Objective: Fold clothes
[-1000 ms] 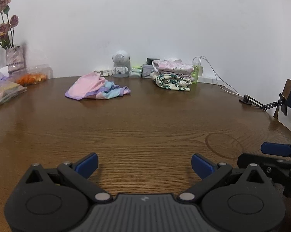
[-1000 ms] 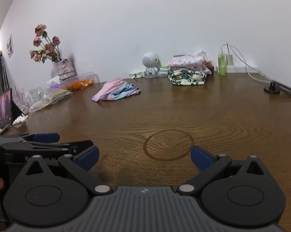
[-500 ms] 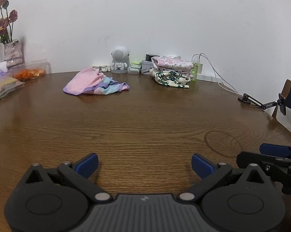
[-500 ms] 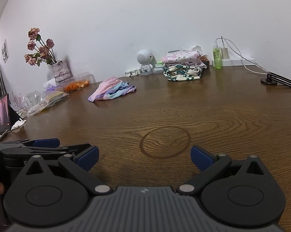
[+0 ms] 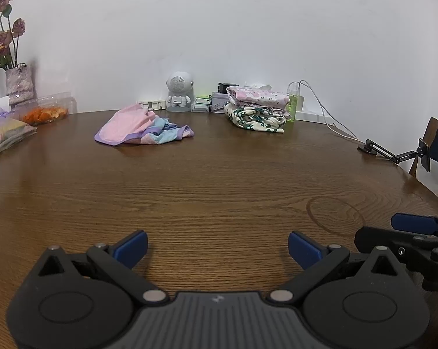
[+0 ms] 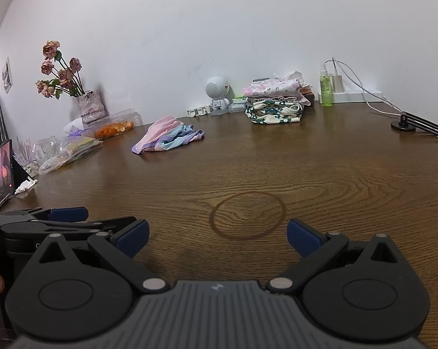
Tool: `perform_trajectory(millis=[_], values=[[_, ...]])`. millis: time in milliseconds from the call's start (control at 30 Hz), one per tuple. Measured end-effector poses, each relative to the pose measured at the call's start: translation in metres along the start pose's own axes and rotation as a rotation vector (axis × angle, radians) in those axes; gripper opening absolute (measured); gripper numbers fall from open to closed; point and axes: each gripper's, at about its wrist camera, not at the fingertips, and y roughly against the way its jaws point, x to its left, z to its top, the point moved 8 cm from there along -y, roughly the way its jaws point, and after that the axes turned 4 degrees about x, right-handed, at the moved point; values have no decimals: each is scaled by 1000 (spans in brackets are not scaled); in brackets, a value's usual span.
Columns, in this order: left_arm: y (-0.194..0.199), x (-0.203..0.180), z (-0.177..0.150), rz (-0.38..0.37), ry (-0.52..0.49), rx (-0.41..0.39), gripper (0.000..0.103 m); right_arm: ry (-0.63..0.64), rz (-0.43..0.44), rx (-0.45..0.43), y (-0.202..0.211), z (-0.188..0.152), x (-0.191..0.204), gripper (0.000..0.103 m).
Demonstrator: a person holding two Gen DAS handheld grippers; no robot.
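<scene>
A crumpled pink, purple and light blue garment [image 5: 140, 128] [image 6: 168, 138] lies unfolded on the brown wooden table [image 5: 219, 180], far from both grippers. A stack of folded clothes [image 5: 258, 107] [image 6: 274, 106], floral pink on top and green-patterned cream below, rests near the wall. My left gripper [image 5: 217, 245] hovers open above the near table with nothing between its blue-tipped fingers. My right gripper [image 6: 217, 237] is open too and holds nothing; it stays low over a ring mark [image 6: 248, 213] in the wood. Each gripper shows at the edge of the other's view.
Along the wall stand a vase of dried roses [image 6: 89, 104], a clear box of orange pieces [image 5: 45, 112], plastic bags [image 6: 66, 152], a small white robot figure [image 5: 179, 93], a green spray bottle [image 6: 326, 87] and a charger with cables [image 5: 320, 107]. A black phone arm [image 5: 393, 152] sits right; a tablet [image 6: 0, 171] left.
Both views have shifted a little: the clothes and wall items sit slightly lower and larger than a second ago. The grippers remain open and the clothes have not moved.
</scene>
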Motion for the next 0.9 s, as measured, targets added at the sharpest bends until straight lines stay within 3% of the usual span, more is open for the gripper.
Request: perform_trajectory(millis=[900], values=[[0,-2,-1,-6,-19,1,103,0,-52,0,0,0,-2,103]])
